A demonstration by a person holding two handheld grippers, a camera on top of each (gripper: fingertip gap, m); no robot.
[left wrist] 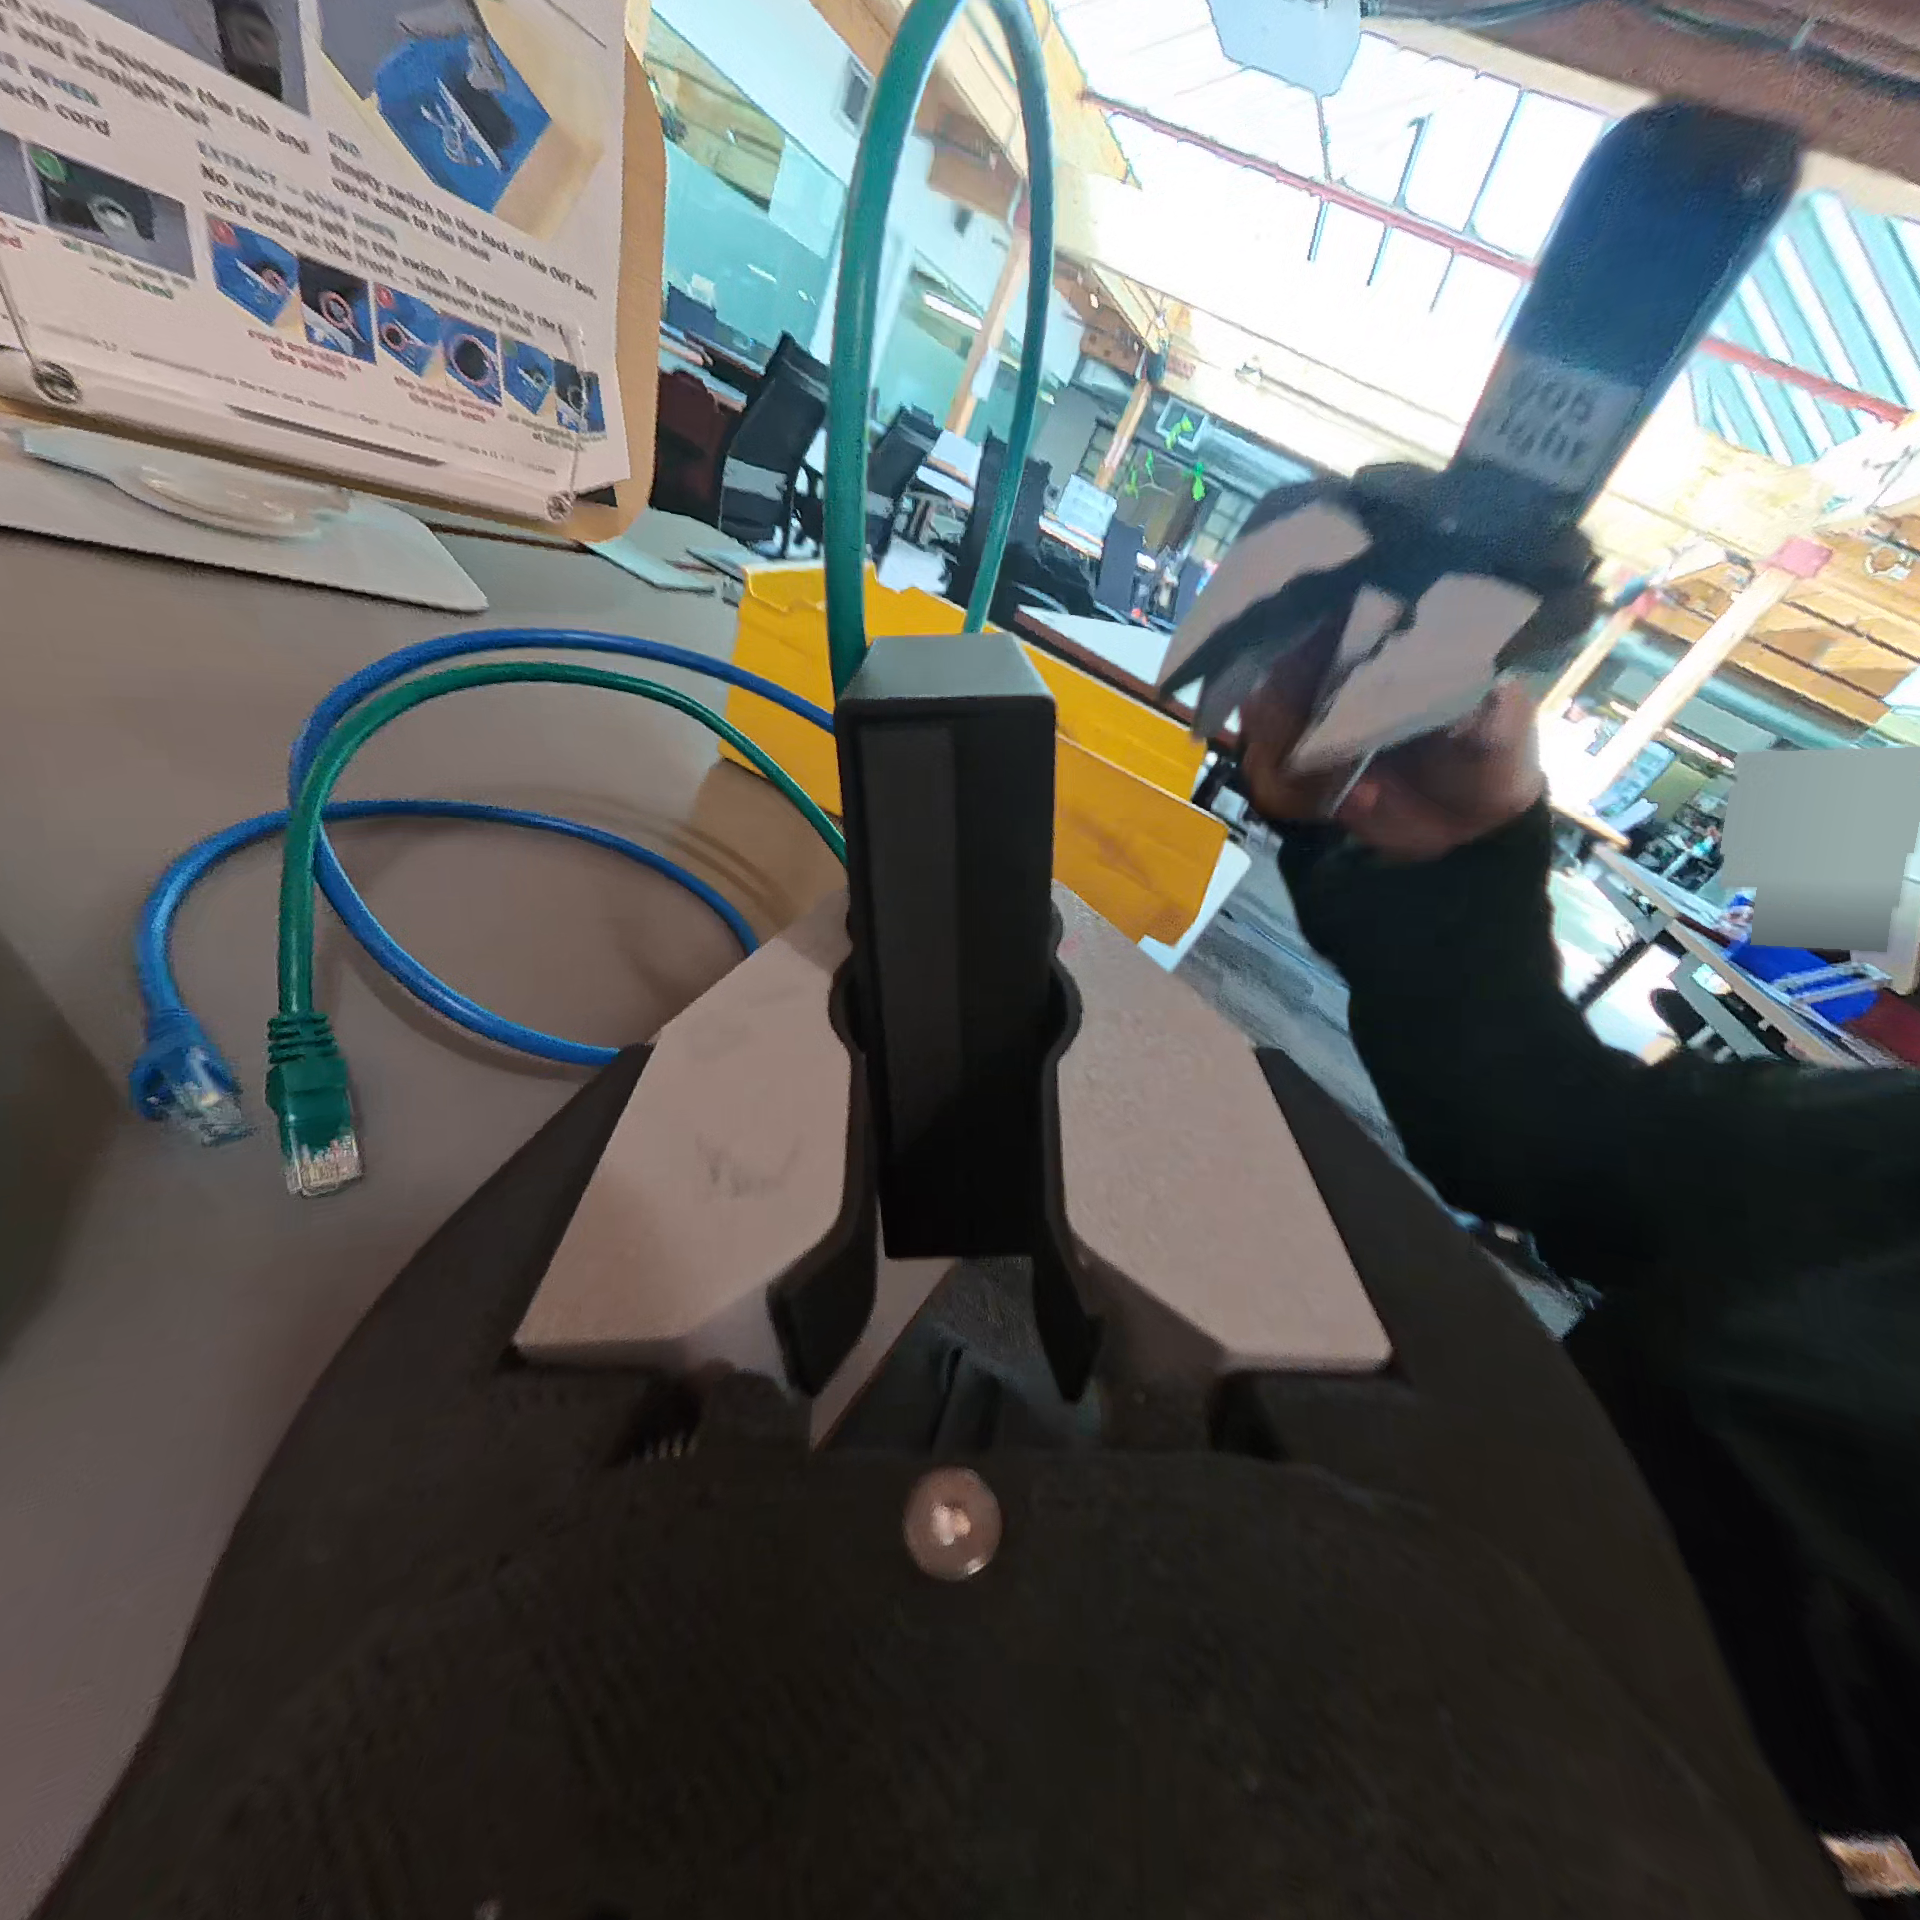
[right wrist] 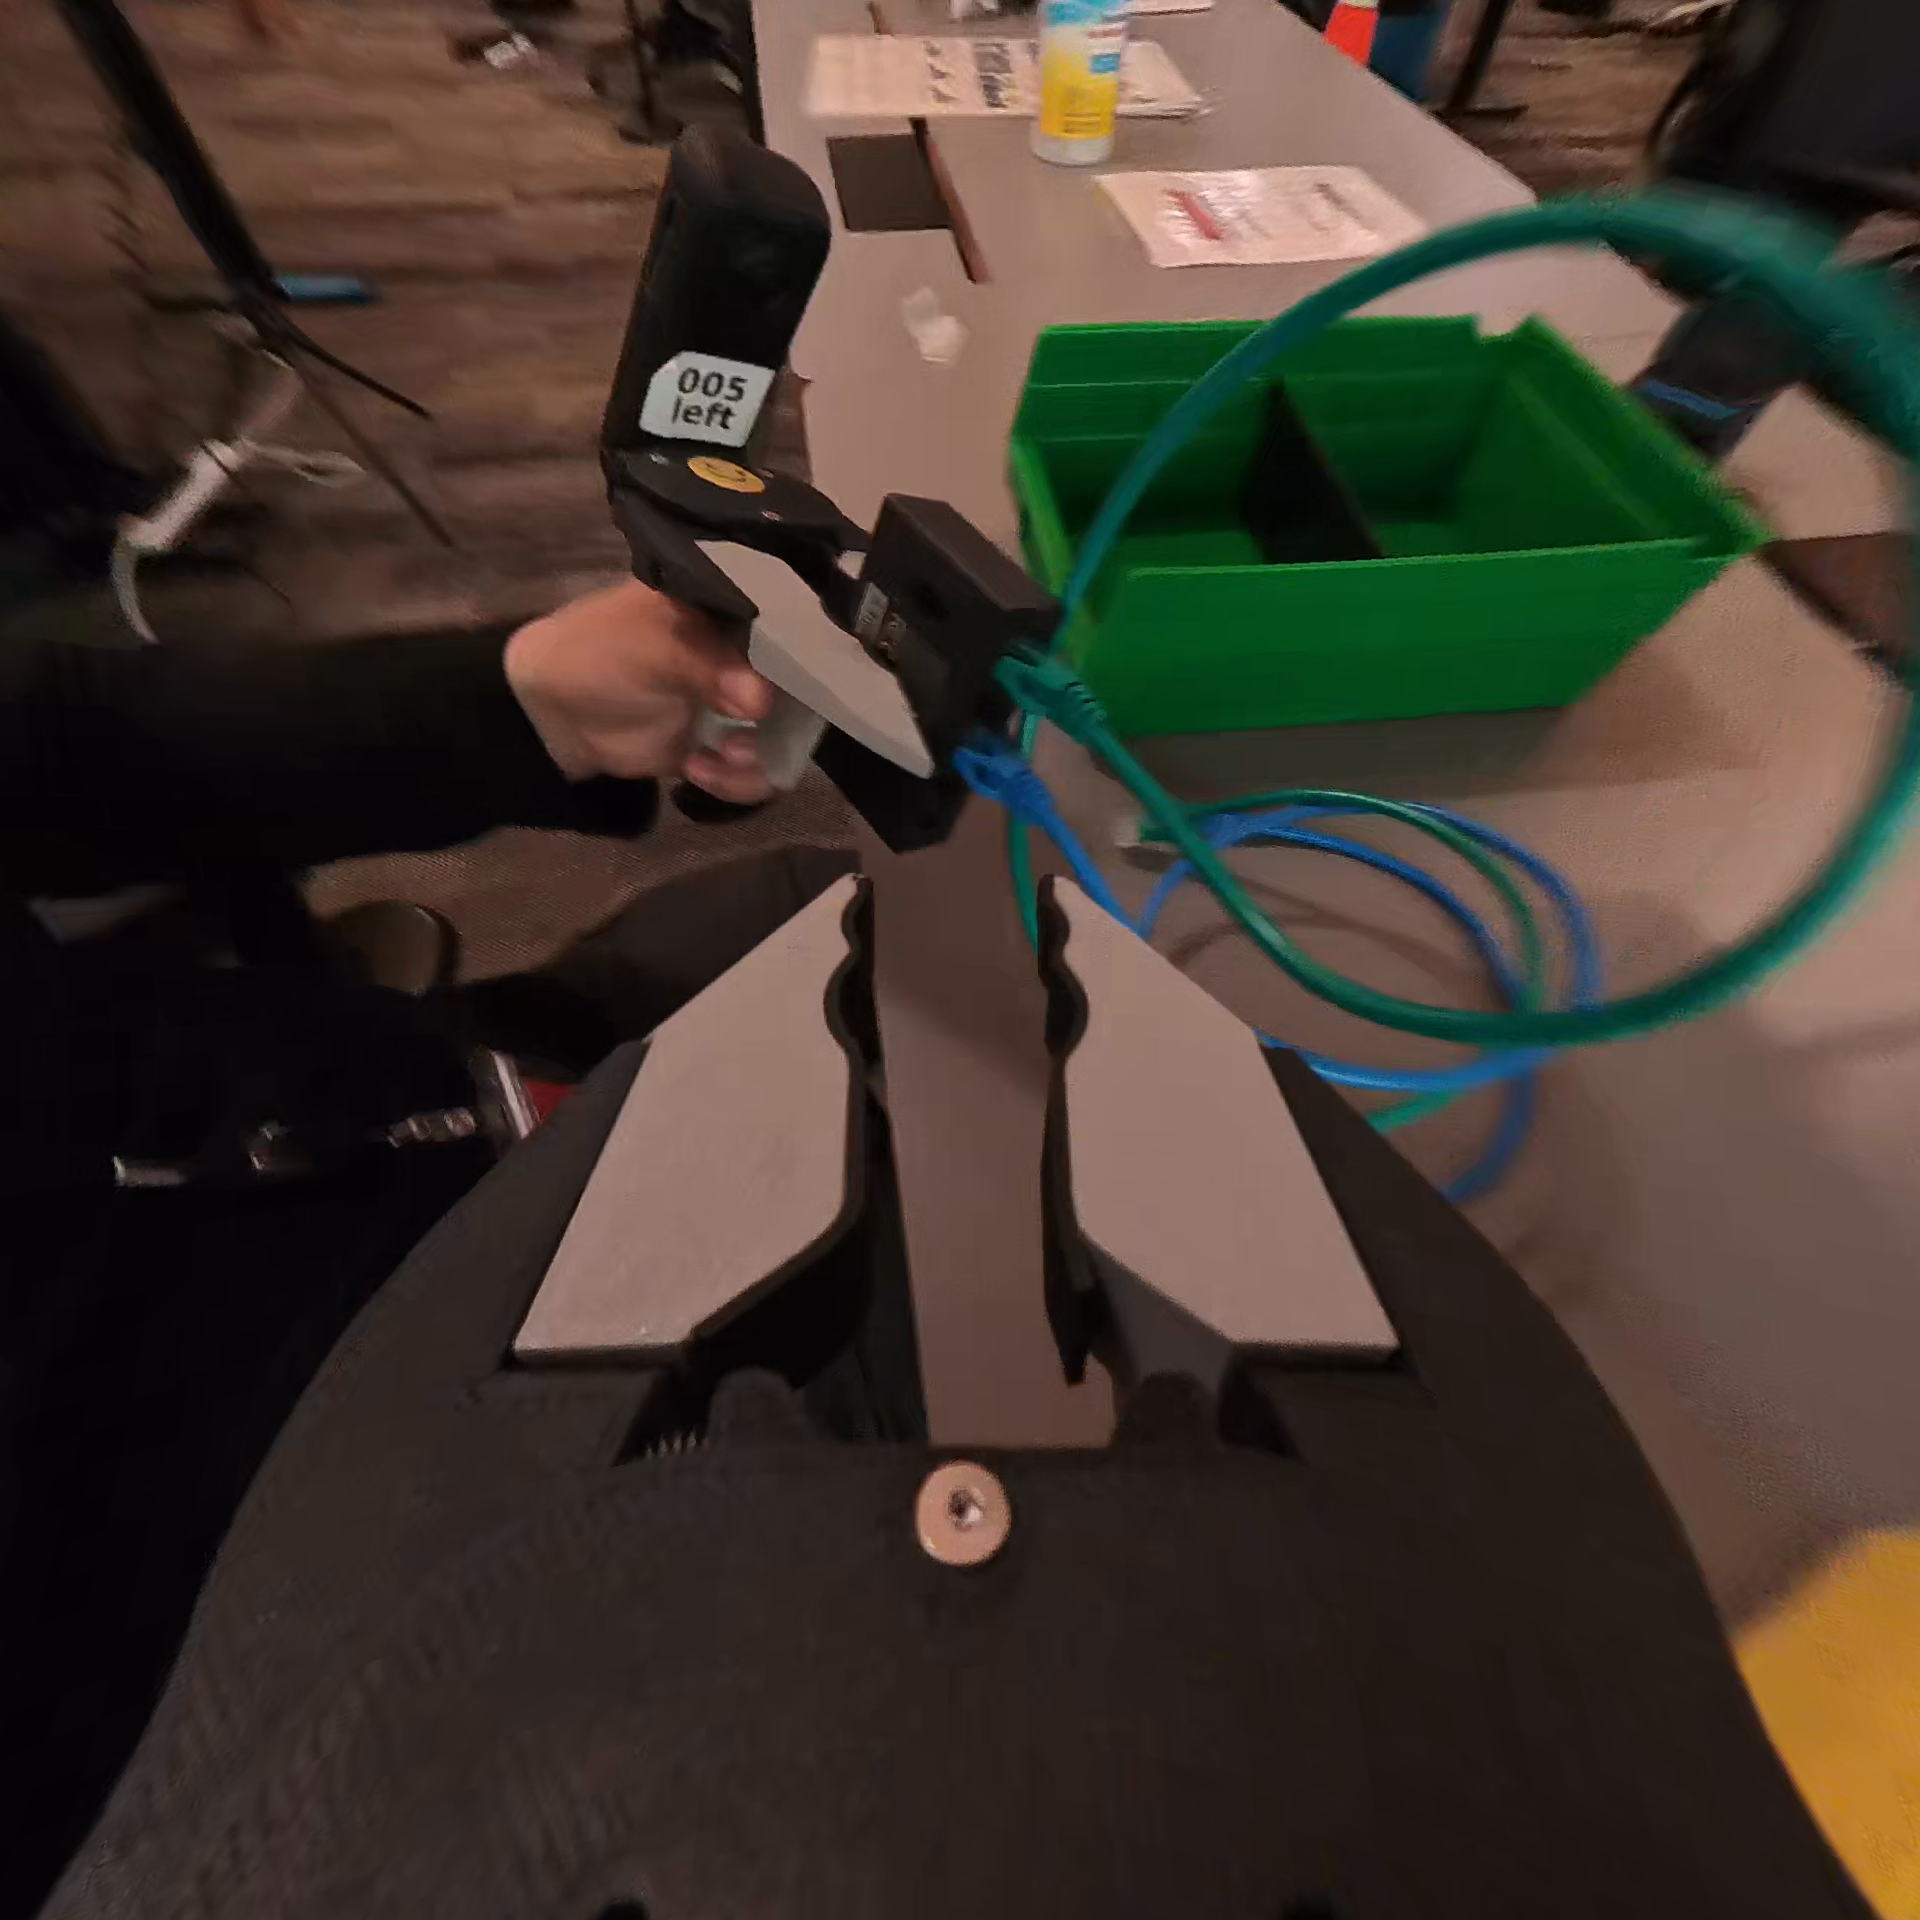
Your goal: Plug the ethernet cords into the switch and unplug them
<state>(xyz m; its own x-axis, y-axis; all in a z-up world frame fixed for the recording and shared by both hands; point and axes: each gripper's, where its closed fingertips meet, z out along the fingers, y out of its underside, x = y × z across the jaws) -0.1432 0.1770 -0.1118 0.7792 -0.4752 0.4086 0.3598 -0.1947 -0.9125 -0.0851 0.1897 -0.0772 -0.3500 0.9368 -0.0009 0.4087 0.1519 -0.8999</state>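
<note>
black left gripper [left wrist: 956, 1122] pinches the switch [left wrist: 948, 935]; right gripper [right wrist: 956, 1049] spread, empty, near it. green cord [right wrist: 1049, 681] and blue cord [right wrist: 987, 774] seated in switch. loose plugs [left wrist: 312, 1122] beside it remain; judged partway.

Black switch [left wrist: 951, 935], green cord [left wrist: 301, 914], blue cord [left wrist: 416, 966], yellow bin [left wrist: 1101, 821].
</note>
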